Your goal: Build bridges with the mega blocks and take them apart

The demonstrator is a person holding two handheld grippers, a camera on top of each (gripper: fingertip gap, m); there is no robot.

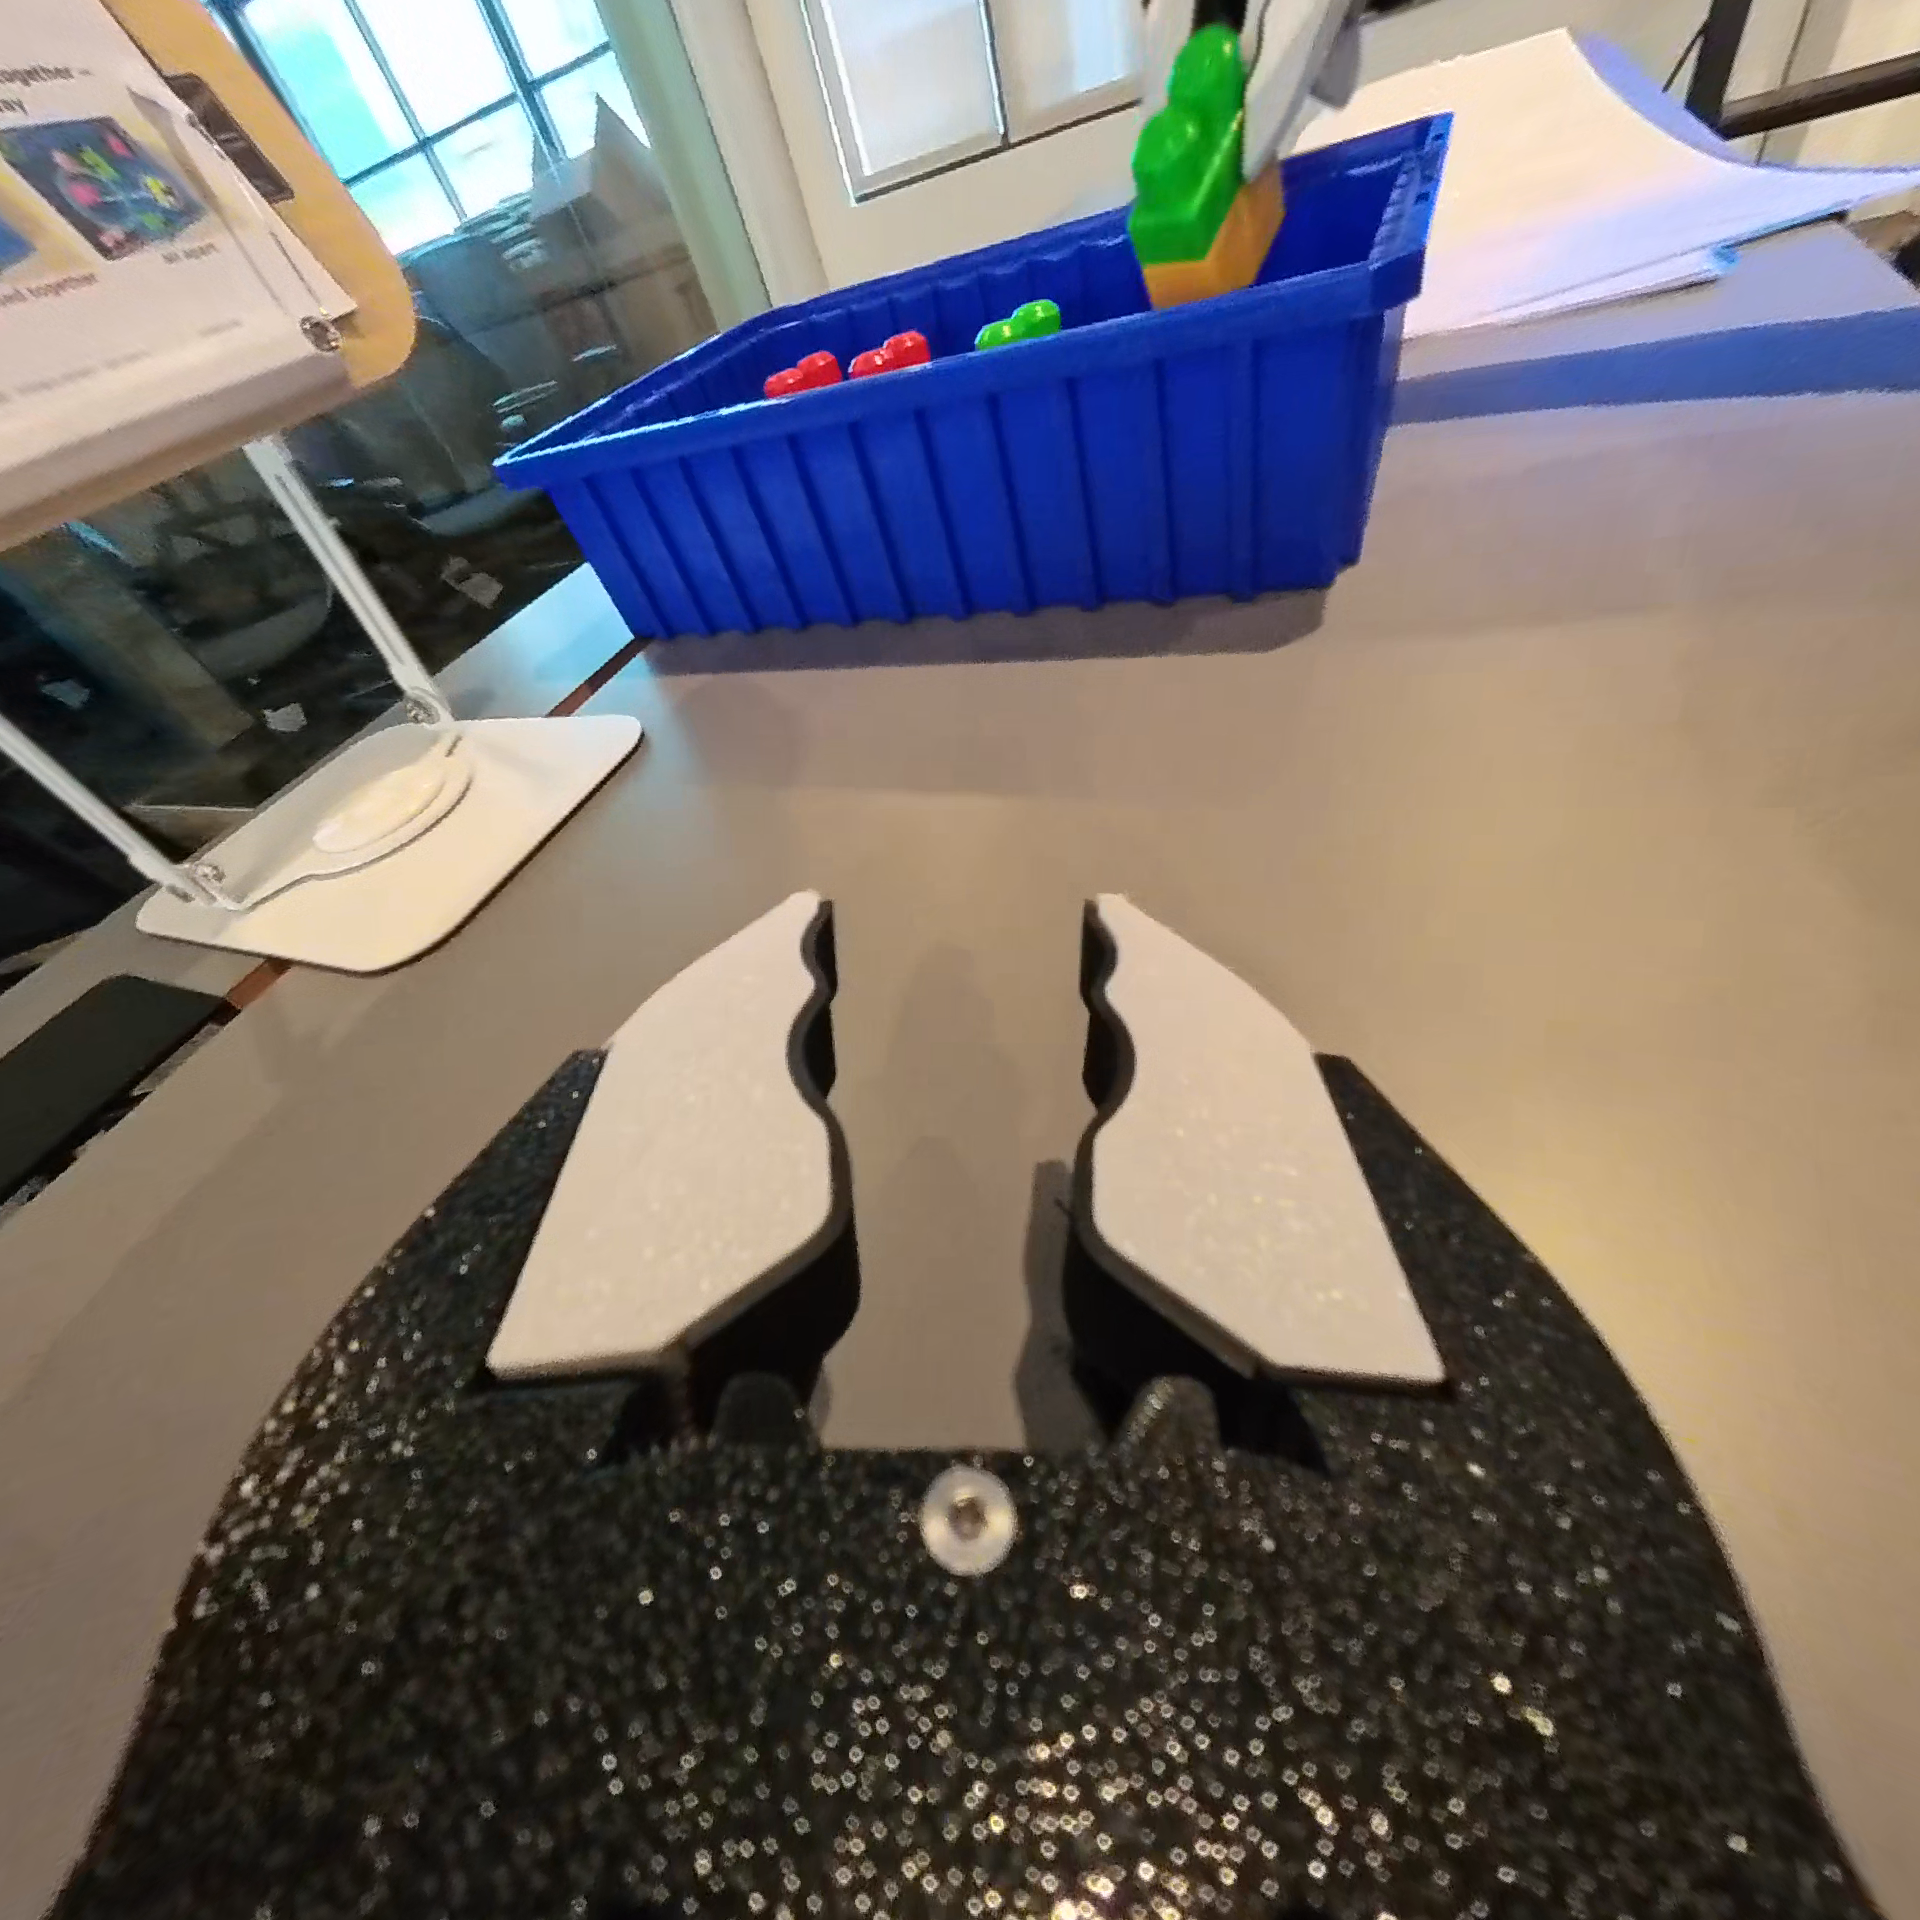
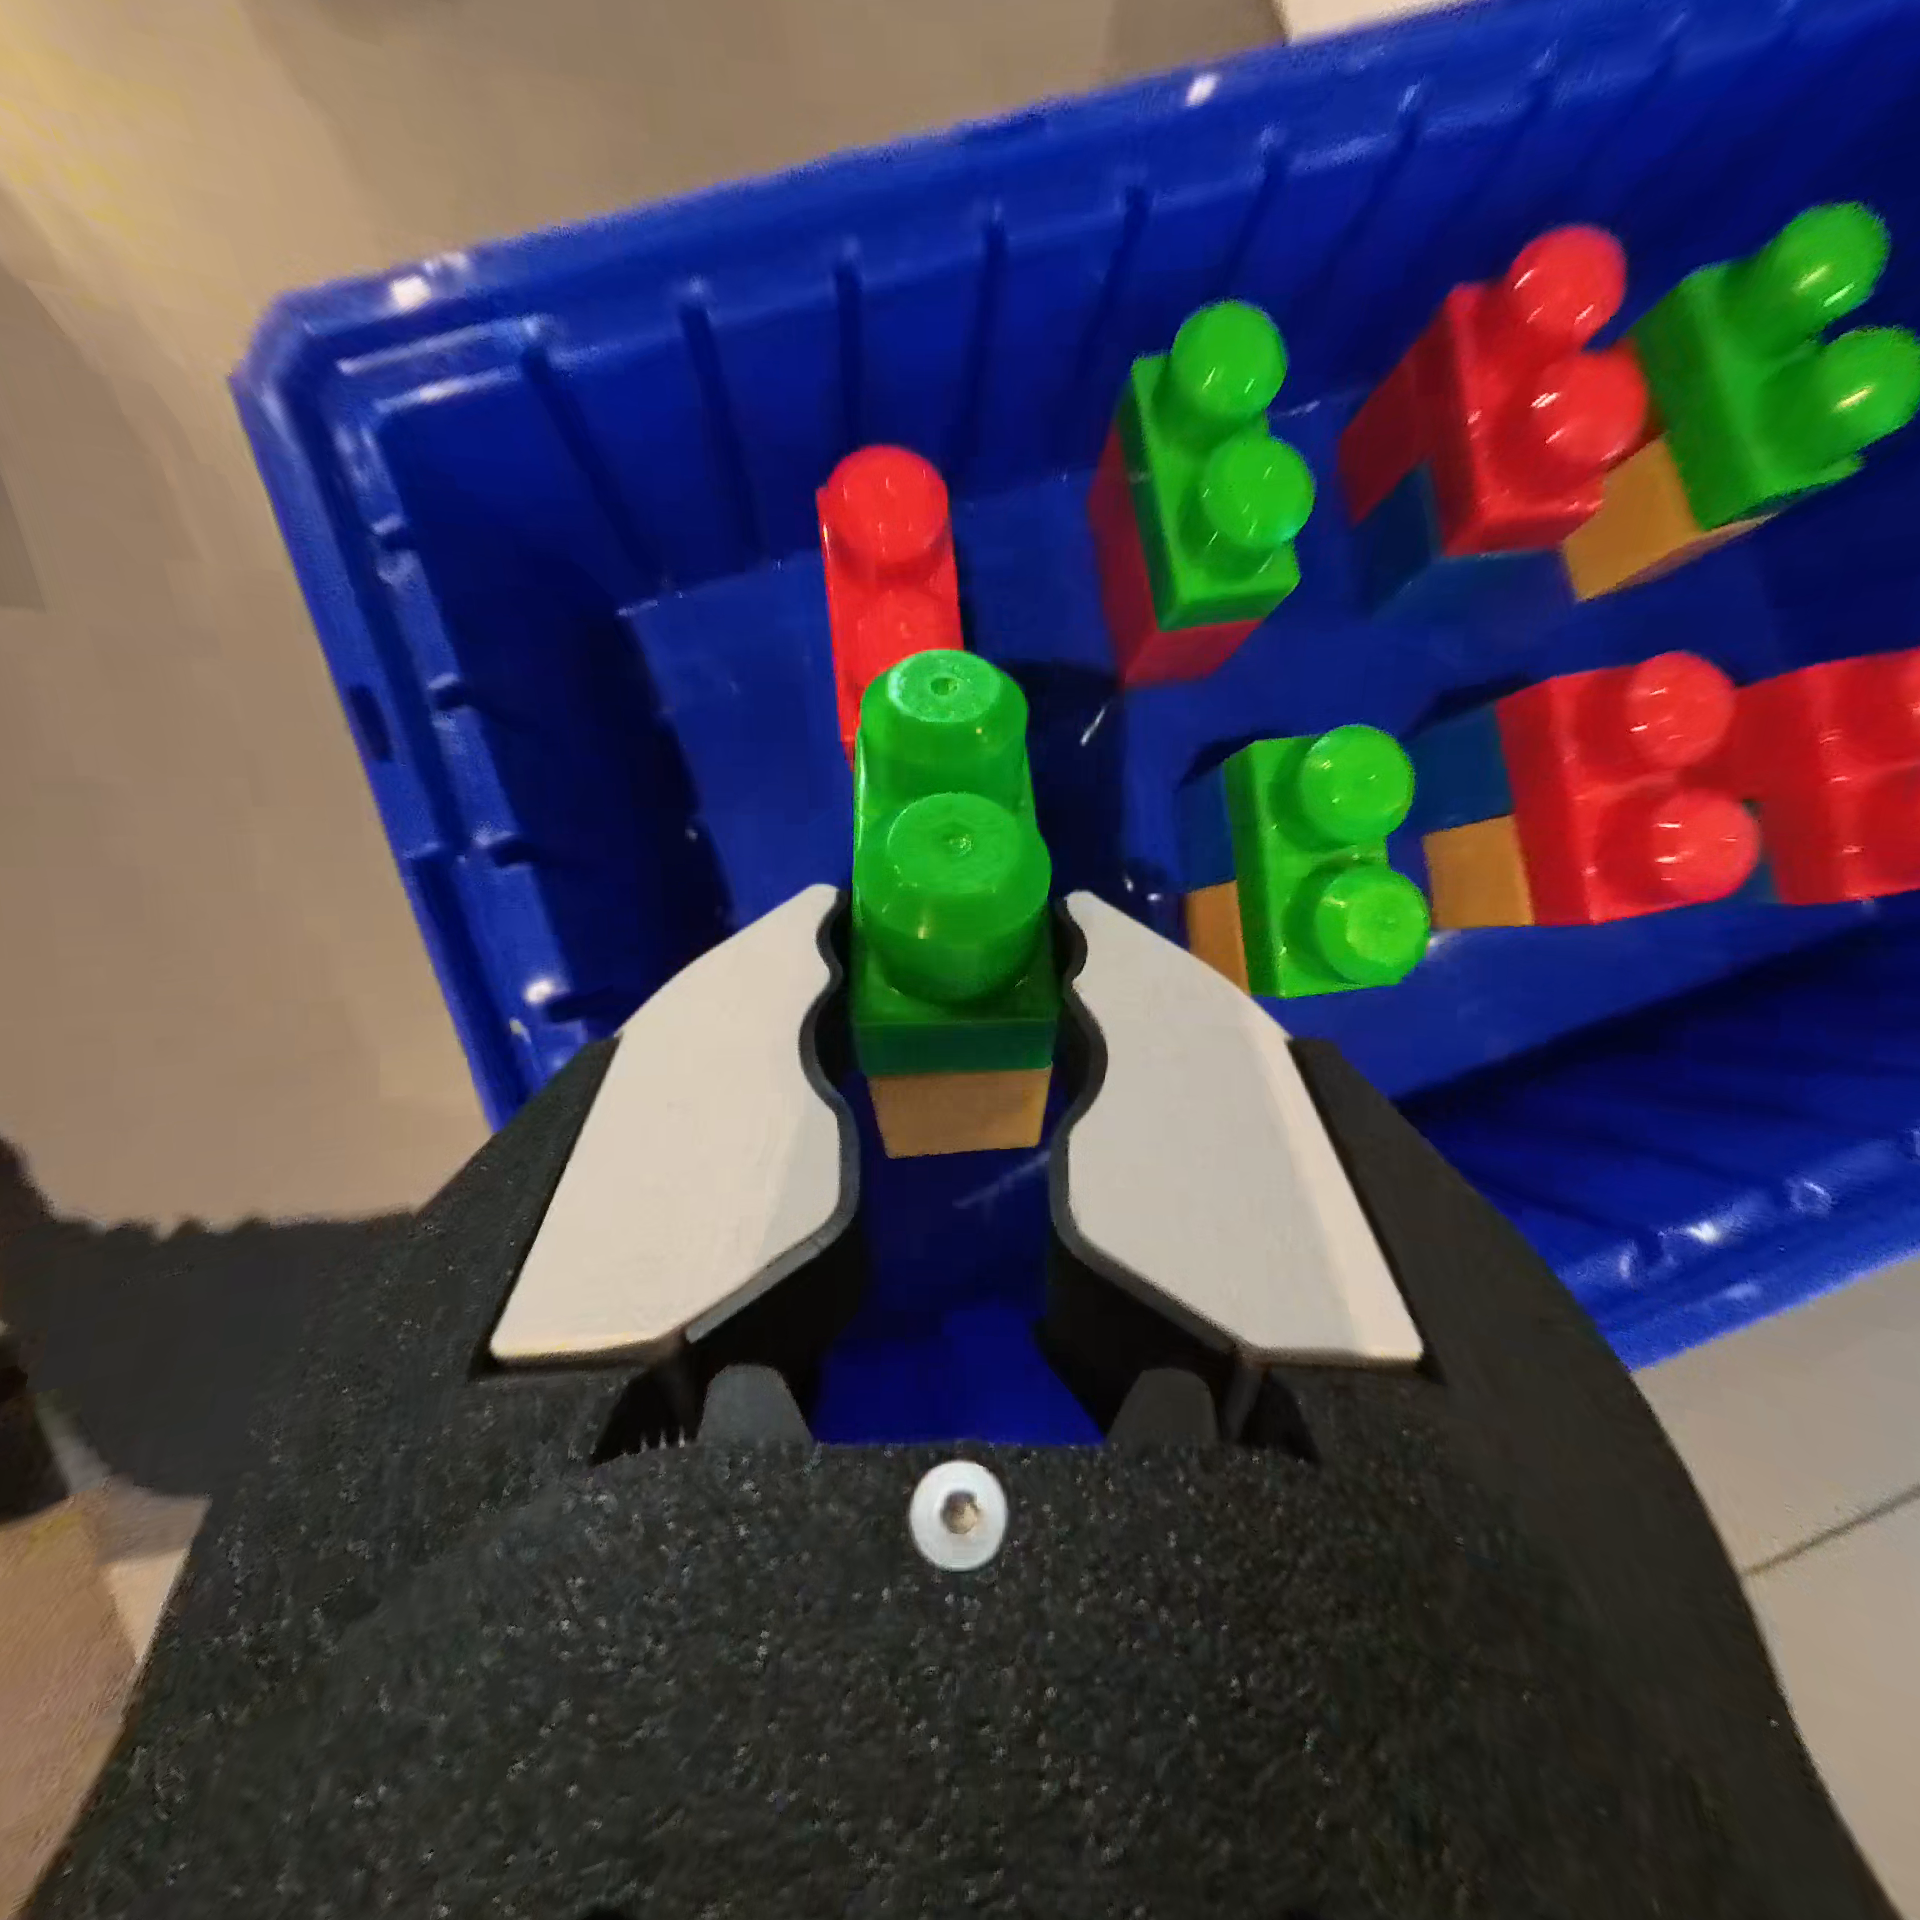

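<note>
My right gripper (image 2: 951,935) is shut on a green block (image 2: 940,831) stacked on a tan block (image 2: 956,1112), held above the blue bin (image 2: 436,582). In the left wrist view the same pair, green block (image 1: 1190,156) on tan block (image 1: 1210,255), hangs over the bin's (image 1: 935,520) far right end under the right gripper (image 1: 1262,125). Inside the bin stand several stacks of red (image 2: 894,561), green (image 2: 1210,468), blue and tan blocks; red studs (image 1: 805,372) and green studs (image 1: 1018,324) show above its rim. My left gripper (image 1: 956,935) is open and empty, low over the grey table, in front of the bin.
A white sign stand (image 1: 405,821) with a tilted placard (image 1: 156,260) stands at the table's left edge. White paper sheets (image 1: 1610,187) lie behind the bin at the right. The grey table (image 1: 1351,831) lies between my left gripper and the bin. There is about 40 cm between the tips of the two grippers. The tilted placard (image 1: 156,260) is about 40 cm from both grippers' fingertips.
</note>
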